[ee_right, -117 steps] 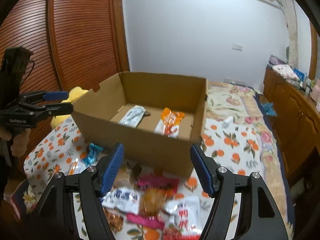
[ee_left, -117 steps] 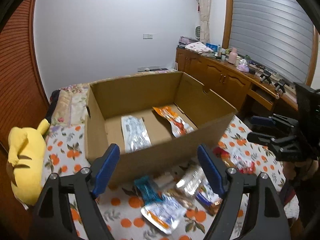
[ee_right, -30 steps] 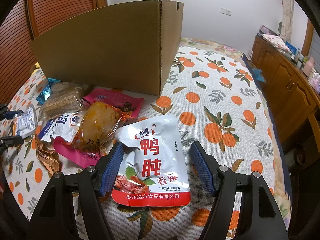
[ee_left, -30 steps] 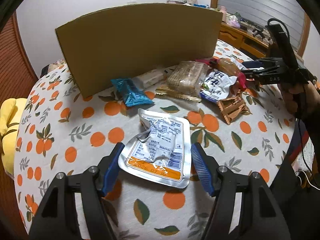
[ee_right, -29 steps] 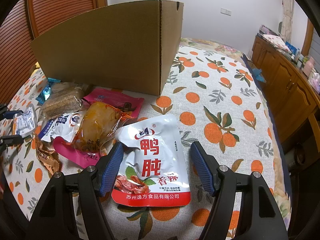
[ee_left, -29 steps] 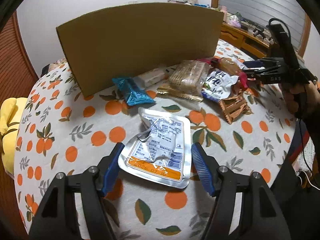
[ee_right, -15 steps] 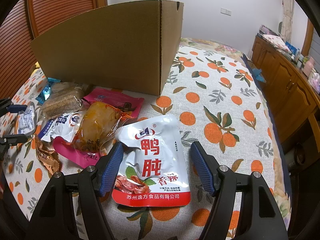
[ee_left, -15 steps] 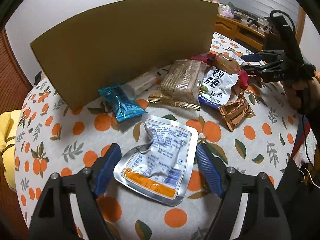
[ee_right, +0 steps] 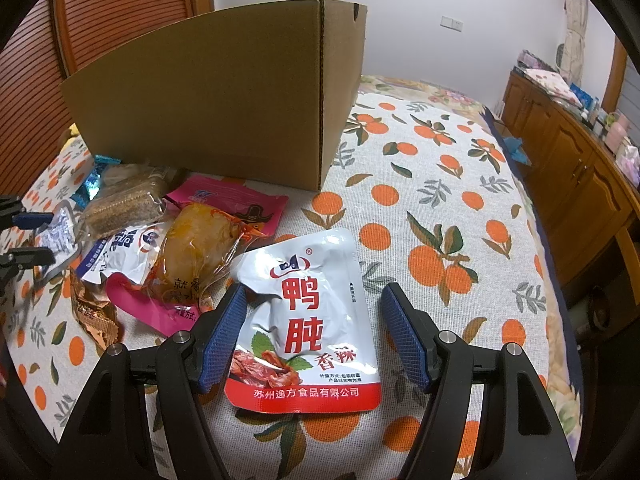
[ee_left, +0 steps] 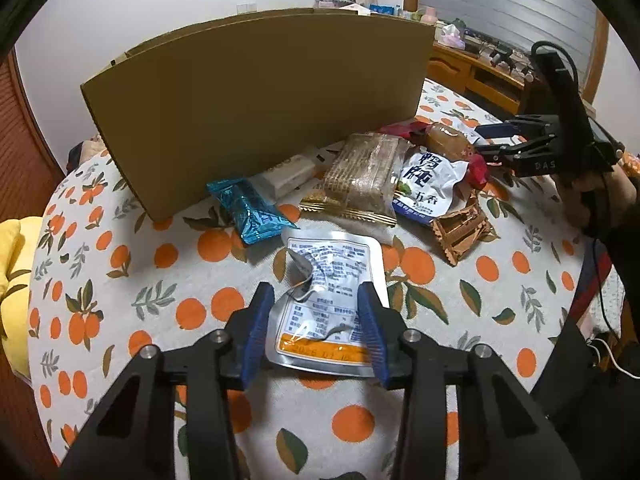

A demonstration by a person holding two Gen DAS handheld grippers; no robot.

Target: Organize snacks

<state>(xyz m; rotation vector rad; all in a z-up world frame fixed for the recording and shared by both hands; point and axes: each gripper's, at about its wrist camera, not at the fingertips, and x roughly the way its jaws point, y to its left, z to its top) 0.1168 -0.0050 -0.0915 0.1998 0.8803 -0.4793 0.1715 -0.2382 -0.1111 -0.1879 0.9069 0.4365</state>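
Observation:
My left gripper (ee_left: 316, 320) is closed in on a silver pouch with an orange stripe (ee_left: 328, 288), its blue pads pressing the pouch's two sides so that it buckles. My right gripper (ee_right: 314, 332) is open, its pads on either side of a white and red pouch (ee_right: 304, 312) lying flat on the cloth. The brown cardboard box (ee_left: 256, 108) stands behind the snack pile; its inside is hidden. It also shows in the right wrist view (ee_right: 216, 96).
Between the grippers lie a teal packet (ee_left: 250, 210), a clear cracker pack (ee_left: 362, 178), a white and blue pouch (ee_left: 428, 184), a copper wrapper (ee_left: 460, 230), a yellow vacuum pack (ee_right: 196, 248) and a pink pouch (ee_right: 236, 204). A wooden cabinet (ee_right: 568, 160) stands at the right.
My left gripper has moved forward over the silver pouch and narrowed onto it, crumpling it. The right gripper has stayed still and open around the white and red pouch.

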